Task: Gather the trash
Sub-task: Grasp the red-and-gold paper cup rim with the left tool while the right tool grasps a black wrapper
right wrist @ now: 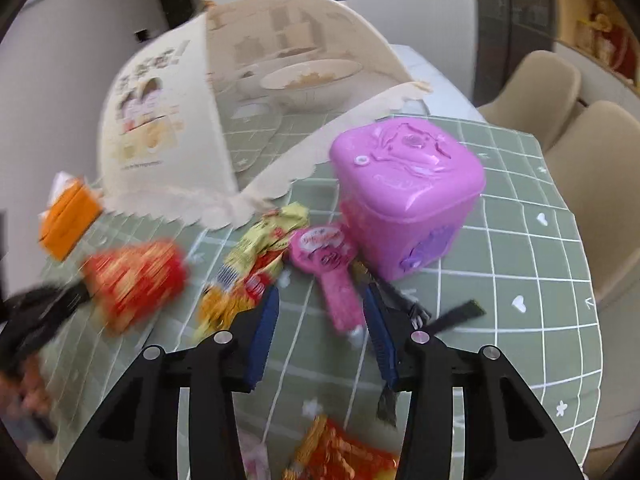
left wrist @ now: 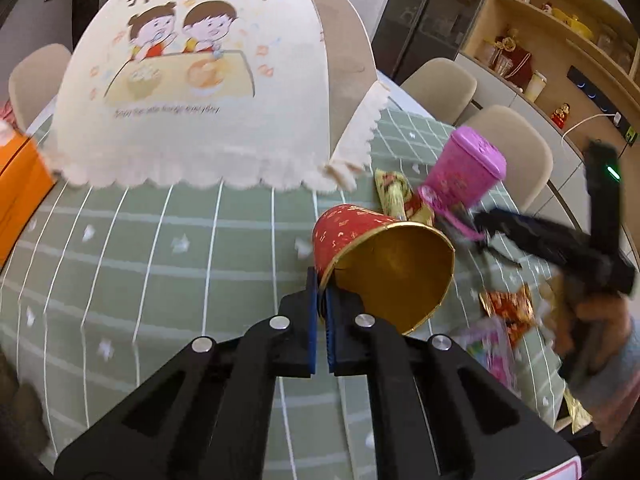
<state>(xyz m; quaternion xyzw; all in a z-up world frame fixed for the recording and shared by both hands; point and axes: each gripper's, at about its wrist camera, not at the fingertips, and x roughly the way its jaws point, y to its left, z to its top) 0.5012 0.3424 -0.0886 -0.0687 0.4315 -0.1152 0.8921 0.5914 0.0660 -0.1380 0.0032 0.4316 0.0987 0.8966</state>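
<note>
My left gripper (left wrist: 321,286) is shut on the rim of a red paper cup (left wrist: 352,236) with a gold inside, tipped on its side above the table; the cup shows blurred in the right wrist view (right wrist: 136,280). My right gripper (right wrist: 320,300) is open, its fingers either side of a pink wrapper (right wrist: 332,264) lying on the cloth. It also shows in the left wrist view (left wrist: 460,216). A yellow-red snack wrapper (right wrist: 260,248) lies left of it. Another red-orange wrapper (right wrist: 344,452) lies near the bottom edge.
A pink lidded plastic box (right wrist: 408,196) stands just right of the pink wrapper. A cream food cover (left wrist: 200,80) with a cartoon print sits at the back. An orange tissue box (right wrist: 68,220) is at the left. Beige chairs (right wrist: 580,160) stand to the right of the green checked tablecloth (left wrist: 160,260).
</note>
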